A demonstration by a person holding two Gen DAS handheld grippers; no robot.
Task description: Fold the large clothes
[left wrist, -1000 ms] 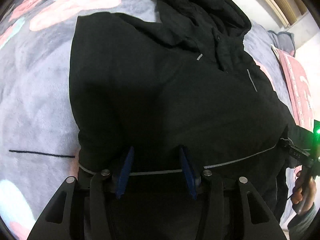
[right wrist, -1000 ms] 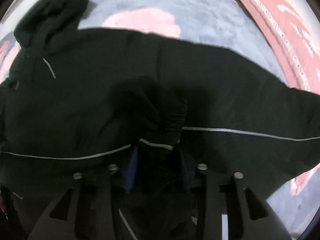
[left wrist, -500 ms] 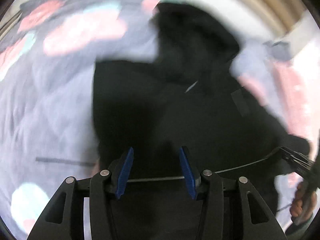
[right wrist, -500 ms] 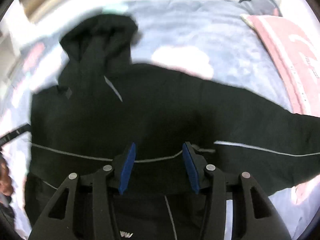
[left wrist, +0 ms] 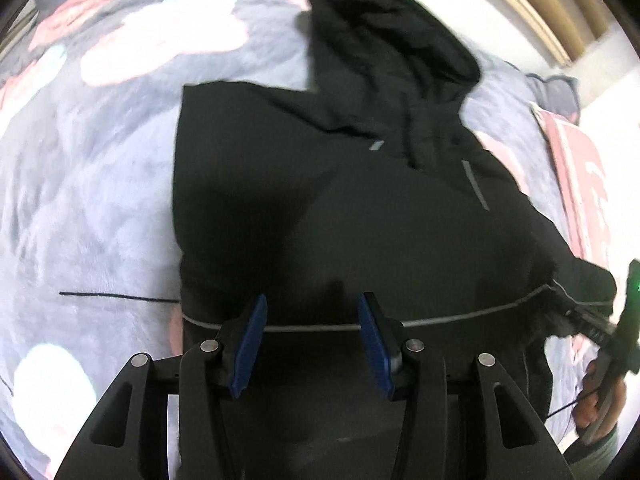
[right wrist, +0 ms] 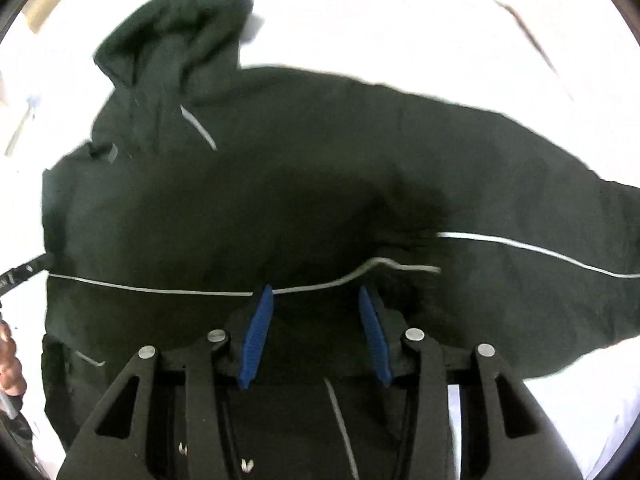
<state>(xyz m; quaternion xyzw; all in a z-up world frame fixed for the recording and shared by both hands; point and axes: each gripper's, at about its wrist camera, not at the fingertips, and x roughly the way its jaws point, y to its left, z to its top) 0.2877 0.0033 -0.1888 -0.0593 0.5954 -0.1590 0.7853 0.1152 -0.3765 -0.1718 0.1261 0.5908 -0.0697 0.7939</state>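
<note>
A black hooded jacket (left wrist: 360,208) lies spread on a bed covered by a grey blanket (left wrist: 92,200) with pink and pale blotches. The hood (left wrist: 384,52) points away from both cameras, bunched at the far end of the garment. A thin pale stripe (left wrist: 472,314) runs across the body of the jacket near its lower part, and two short pale marks sit on the chest just below the hood.

The left tongs (left wrist: 310,340) hang over the lower part of the jacket with their blue pads (left wrist: 250,344) spread apart and nothing between them; the stripe passes just beyond the tips. To their left, a thin dark line (left wrist: 116,297) lies on the blanket, reaching the jacket's edge. At the right edge of the left wrist view, the right tongs (left wrist: 588,320) show as a dark bar at the jacket's side, held by a hand (left wrist: 600,400).

In the right wrist view the blanket is washed out to white. The right tongs (right wrist: 316,328) also stand released, blue pads (right wrist: 256,332) apart and empty, above the jacket (right wrist: 320,184) just short of the stripe (right wrist: 160,289). One sleeve (right wrist: 540,208) stretches out to the right, carrying its own pale stripe. A pink patterned cloth (left wrist: 580,184) lies on the bed beyond that sleeve.
</note>
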